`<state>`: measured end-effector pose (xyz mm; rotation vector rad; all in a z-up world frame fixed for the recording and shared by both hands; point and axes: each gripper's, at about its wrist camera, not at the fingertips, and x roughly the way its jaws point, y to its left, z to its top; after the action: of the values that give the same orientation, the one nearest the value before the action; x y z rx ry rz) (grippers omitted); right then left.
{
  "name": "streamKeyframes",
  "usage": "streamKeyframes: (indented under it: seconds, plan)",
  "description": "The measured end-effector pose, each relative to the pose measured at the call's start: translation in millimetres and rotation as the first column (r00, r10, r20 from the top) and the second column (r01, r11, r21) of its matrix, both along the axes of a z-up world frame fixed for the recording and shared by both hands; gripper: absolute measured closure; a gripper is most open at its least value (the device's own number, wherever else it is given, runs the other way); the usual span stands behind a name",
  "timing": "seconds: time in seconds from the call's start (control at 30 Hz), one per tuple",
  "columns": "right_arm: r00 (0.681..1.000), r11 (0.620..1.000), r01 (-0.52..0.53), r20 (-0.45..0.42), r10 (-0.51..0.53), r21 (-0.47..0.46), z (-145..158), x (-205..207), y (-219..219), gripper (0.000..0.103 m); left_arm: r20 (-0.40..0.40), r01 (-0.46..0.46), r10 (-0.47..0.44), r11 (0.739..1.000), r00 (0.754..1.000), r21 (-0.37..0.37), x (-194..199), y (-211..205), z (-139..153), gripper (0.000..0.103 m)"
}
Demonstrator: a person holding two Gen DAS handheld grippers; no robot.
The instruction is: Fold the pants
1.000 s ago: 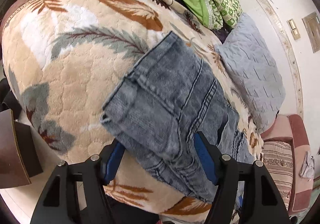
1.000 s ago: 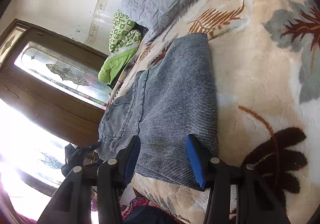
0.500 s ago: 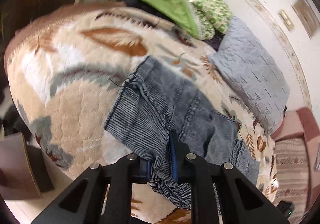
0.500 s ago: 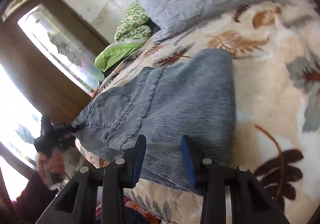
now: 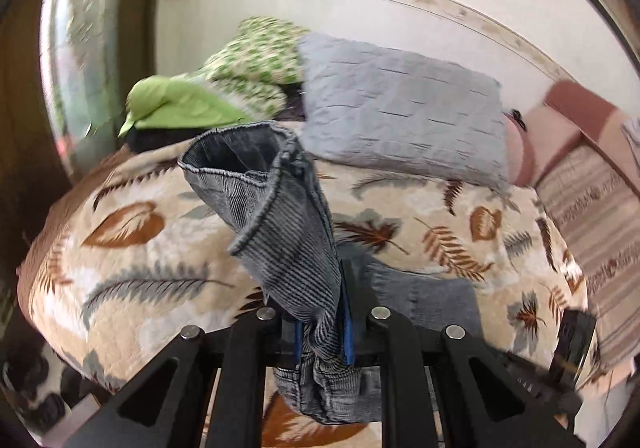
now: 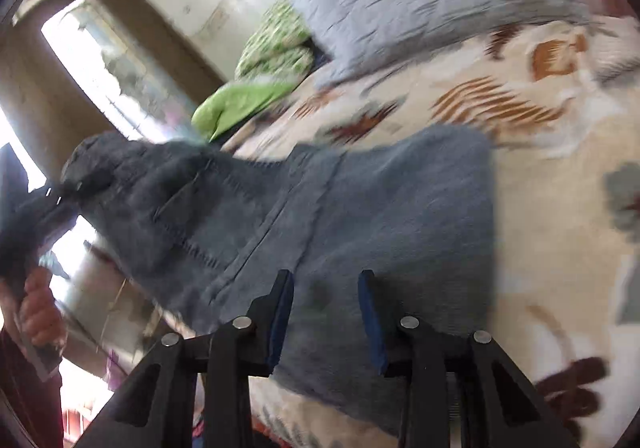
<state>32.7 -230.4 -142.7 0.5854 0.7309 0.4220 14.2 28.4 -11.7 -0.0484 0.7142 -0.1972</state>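
The blue-grey denim pants lie folded on a leaf-patterned blanket. My left gripper is shut on the pants' end and holds it lifted off the bed, with the fabric rising in front of the camera. In the right wrist view the pants stretch from the raised left end down onto the blanket. My right gripper is open, its jaws apart over the near edge of the pants. The left gripper shows at the far left, holding the lifted end.
A grey quilted pillow and green bedding lie at the head of the bed. A striped sofa stands to the right. A glass door is at the left.
My left gripper closed on the pants' end and lifted it up off the blanket. My right gripper's jaws narrowed but stay open over the pants' near edge.
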Motion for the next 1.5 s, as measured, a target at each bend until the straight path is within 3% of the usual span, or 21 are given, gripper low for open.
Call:
streamKeyframes:
  seconds: [0.1, 0.2, 0.3, 0.37, 0.43, 0.5, 0.6, 0.7, 0.87, 0.97, 1.07, 1.2, 1.37, 1.5]
  plan:
    - [0.988, 0.985, 0.151, 0.003, -0.151, 0.087, 4.3, -6.5, -50.3, 0.067, 0.003, 0.100, -0.100, 0.994, 0.995, 0.041, -4.2, -47.1, 1.4, 0.088]
    - [0.954, 0.944, 0.296, -0.007, -0.298, 0.148, 4.6, -18.2, -96.0, 0.065, -0.015, 0.209, -0.208, 0.974, 0.978, 0.085, -8.0, -100.9, -9.4, 0.088]
    - [0.918, 0.894, 0.393, -0.038, -0.394, 0.217, -1.6, -27.6, -132.1, 0.065, -0.084, 0.331, -0.322, 0.935, 0.943, 0.125, -7.7, -155.5, -39.6, 0.087]
    - [0.898, 0.864, 0.436, -0.062, -0.435, 0.253, -6.2, -32.8, -148.1, 0.064, -0.176, 0.375, -0.348, 0.914, 0.921, 0.154, -4.1, -182.6, -67.1, 0.085]
    - [0.887, 0.850, 0.458, -0.080, -0.454, 0.260, -9.0, -32.4, -158.3, 0.064, -0.260, 0.418, -0.387, 0.905, 0.885, 0.075, -3.7, -190.7, -83.0, 0.085]
    - [0.888, 0.849, 0.459, -0.096, -0.450, 0.261, -11.9, -28.0, -157.7, 0.064, -0.268, 0.455, -0.432, 0.890, 0.861, 0.027, -11.7, -191.3, -83.1, 0.084]
    - [0.899, 0.865, 0.438, -0.101, -0.427, 0.243, -16.0, -23.9, -157.8, 0.064, -0.180, 0.459, -0.438, 0.884, 0.881, 0.091, -20.3, -183.0, -61.8, 0.073]
    - [0.917, 0.888, 0.398, -0.084, -0.389, 0.230, -12.0, -16.0, -143.0, 0.064, -0.121, 0.399, -0.386, 0.909, 0.915, 0.117, -7.1, -156.0, -43.2, 0.062]
    - [0.951, 0.941, 0.298, 0.030, -0.306, 0.163, 12.3, -12.8, -112.3, 0.064, -0.166, 0.258, -0.224, 0.940, 0.960, 0.223, 28.3, -107.1, -61.5, 0.060]
    - [0.967, 0.967, 0.225, 0.090, -0.237, 0.122, 25.8, -12.3, -89.2, 0.064, -0.232, 0.219, -0.162, 0.944, 0.959, 0.246, 37.5, -90.3, -89.4, 0.060]
    - [0.979, 0.983, 0.176, 0.091, -0.180, 0.050, 26.5, -8.1, -65.1, 0.064, -0.257, 0.233, -0.169, 0.941, 0.952, 0.245, 34.0, -87.7, -110.5, 0.060]
    - [0.992, 0.992, 0.118, 0.045, -0.117, -0.032, 15.4, -0.4, -37.8, 0.064, -0.225, 0.244, -0.181, 0.926, 0.957, 0.289, 27.0, -91.4, -121.0, 0.060]
    - [0.994, 0.978, 0.056, -0.077, -0.073, -0.199, -9.6, 10.7, -6.3, 0.064, -0.207, 0.250, -0.189, 0.911, 0.960, 0.328, 20.3, -93.7, -135.7, 0.060]
    - [0.993, 0.964, 0.056, -0.084, -0.080, -0.259, -13.2, 7.3, 1.5, 0.063, -0.183, 0.235, -0.181, 0.910, 0.966, 0.341, 15.0, -93.6, -140.9, 0.060]
